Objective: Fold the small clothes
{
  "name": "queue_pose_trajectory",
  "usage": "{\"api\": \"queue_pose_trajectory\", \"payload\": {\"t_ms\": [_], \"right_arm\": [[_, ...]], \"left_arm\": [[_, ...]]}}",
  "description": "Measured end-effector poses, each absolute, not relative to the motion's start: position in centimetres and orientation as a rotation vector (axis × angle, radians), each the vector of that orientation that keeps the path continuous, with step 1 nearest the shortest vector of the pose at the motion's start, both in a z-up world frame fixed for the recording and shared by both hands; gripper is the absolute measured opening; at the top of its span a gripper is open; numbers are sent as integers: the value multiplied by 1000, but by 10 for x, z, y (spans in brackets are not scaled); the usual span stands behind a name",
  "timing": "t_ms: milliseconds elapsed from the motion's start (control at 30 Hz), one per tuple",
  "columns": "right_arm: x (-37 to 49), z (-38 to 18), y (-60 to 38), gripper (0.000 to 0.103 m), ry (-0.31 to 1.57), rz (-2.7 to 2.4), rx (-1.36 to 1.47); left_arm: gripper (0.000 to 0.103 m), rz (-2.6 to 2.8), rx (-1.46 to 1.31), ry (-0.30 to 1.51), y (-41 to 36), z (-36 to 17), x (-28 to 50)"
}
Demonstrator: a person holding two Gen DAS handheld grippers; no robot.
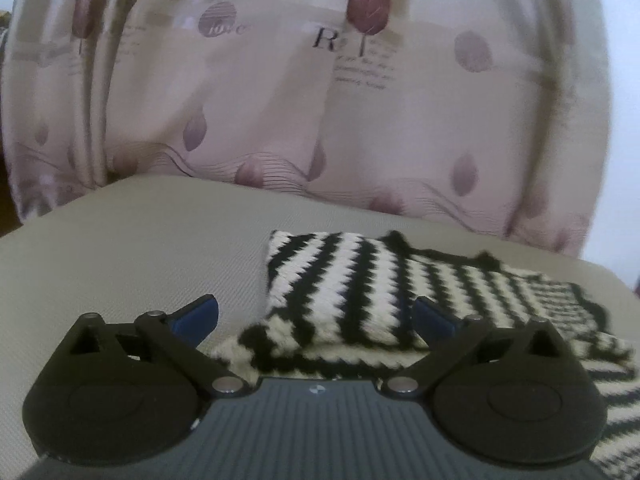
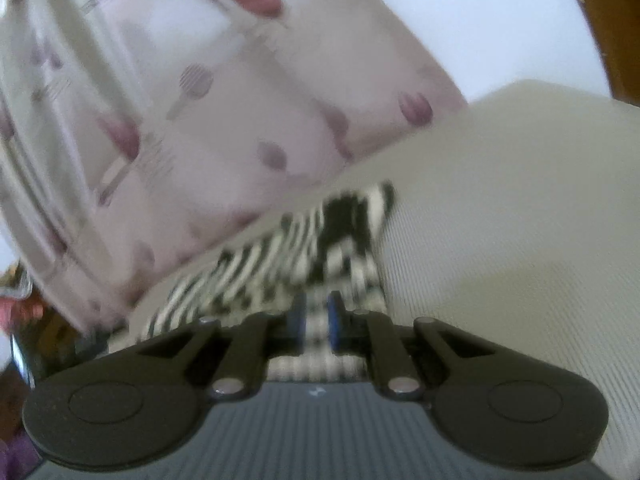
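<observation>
Striped knit garment (image 1: 352,292), black and cream, partly folded, lying on beige cushioned surface (image 1: 140,248); upper folded layer resting over lower layer, the latter spreading toward lower right of left wrist view. Same garment (image 2: 280,256) blurred in right wrist view, running diagonally across surface (image 2: 500,220).

Left gripper (image 1: 316,314): jaws spread wide, blue-padded fingertips (image 1: 196,316) standing either side of near folded edge; left pad over bare surface, right pad in front of striped fabric. No pad seen pressing on cloth; nothing gripped.

Right gripper (image 2: 316,316): jaws drawn nearly together, blue pads (image 2: 299,316) close and parallel, only a narrow gap between. Striped fabric visible in that gap and directly ahead; pinching of a fabric edge likely, though blur leaves actual contact uncertain.

Beyond garment: patterned curtain (image 1: 280,100), pale pink with mauve ovals, tree motifs and printed lettering, hanging down behind far edge of surface. White wall (image 2: 480,20) at upper right of right wrist view, brown wooden edge (image 2: 600,20) at far right margin.
</observation>
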State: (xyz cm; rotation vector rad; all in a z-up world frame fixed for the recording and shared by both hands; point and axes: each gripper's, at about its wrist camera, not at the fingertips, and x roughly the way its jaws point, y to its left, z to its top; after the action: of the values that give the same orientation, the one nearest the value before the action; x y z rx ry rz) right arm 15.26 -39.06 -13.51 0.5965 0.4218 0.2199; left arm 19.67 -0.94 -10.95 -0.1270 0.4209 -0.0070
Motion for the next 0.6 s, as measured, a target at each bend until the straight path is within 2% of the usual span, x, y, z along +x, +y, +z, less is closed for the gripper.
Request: {"api": "queue_pose_trajectory", "payload": {"t_ms": [133, 300, 367, 433, 467, 500, 533, 600], "right_arm": [[86, -145, -382, 11, 452, 187, 544], [51, -149, -369, 12, 450, 189, 525], [48, -151, -366, 22, 474, 184, 541], [48, -153, -364, 50, 479, 199, 577], [48, -153, -362, 58, 480, 204, 590], [47, -153, -361, 73, 477, 212, 602], [47, -152, -359, 79, 474, 224, 617], [49, -152, -355, 79, 477, 235, 628]], "left_arm": [[103, -67, -157, 443, -4, -103, 155], [103, -95, -120, 451, 4, -102, 109], [103, -71, -86, 446, 9, -104, 94], [103, -52, -85, 448, 18, -105, 84], [103, -43, -98, 456, 24, -106, 80], [103, -38, -118, 469, 31, -107, 77], [103, -38, -138, 478, 38, -108, 75], [103, -21, -161, 482, 49, -111, 71]]}}
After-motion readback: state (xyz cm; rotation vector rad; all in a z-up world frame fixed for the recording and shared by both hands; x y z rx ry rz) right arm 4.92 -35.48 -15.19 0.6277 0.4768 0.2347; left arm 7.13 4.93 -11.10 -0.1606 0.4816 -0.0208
